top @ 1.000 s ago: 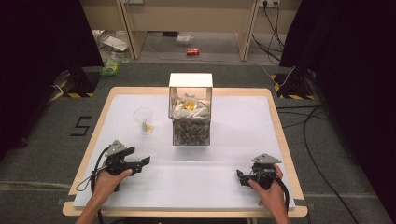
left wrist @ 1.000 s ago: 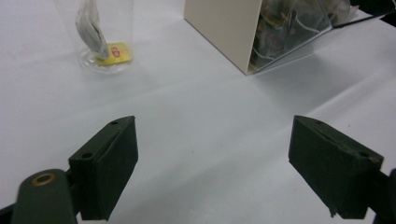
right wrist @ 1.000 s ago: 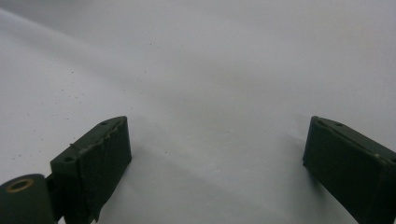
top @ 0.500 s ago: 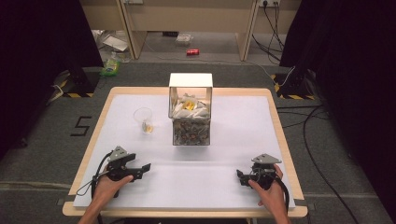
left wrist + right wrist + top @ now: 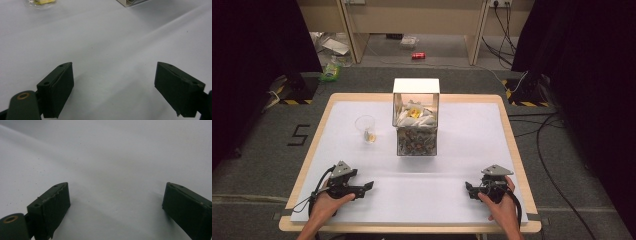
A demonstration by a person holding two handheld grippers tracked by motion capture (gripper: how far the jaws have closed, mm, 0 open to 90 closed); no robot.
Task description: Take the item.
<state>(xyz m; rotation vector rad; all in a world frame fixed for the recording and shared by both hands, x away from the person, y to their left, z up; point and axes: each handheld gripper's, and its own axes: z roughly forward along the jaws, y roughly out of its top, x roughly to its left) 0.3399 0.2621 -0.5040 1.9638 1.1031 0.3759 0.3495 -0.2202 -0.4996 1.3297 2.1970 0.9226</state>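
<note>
At the bottom of the high view, two hands come in from the lower edge, each holding a gripper low over the white table top (image 5: 462, 200). The left gripper (image 5: 368, 186) sits at the lower left of the frame, its jaws pointing toward the middle. The right gripper (image 5: 468, 188) sits at the lower right, pointing back toward the left one, well apart from it. A dark cable (image 5: 314, 192) loops from the left gripper past the left hand (image 5: 326, 209). The right hand (image 5: 502, 210) wraps its gripper from behind.

In the left gripper view, the two black jaws stand wide apart with nothing between them, only bare white surface. In the right gripper view, the jaws are likewise spread wide and hold nothing.

Farther up, near the middle of the high view, a clear plastic cup (image 5: 365, 128) stands upright with something small and yellowish at its bottom. Just to its right, apart from it, stands a tall clear box (image 5: 416, 120) with a white rim, filled with crumpled wrappers or small packets; the contents are too small to tell. The cup's base (image 5: 40, 3) and a corner of the box (image 5: 130, 2) show at the top edge of the left gripper view.

Beyond the table, at the top of the frame, the grey floor (image 5: 452, 77) carries a red can (image 5: 418, 55) and some scattered litter.
</note>
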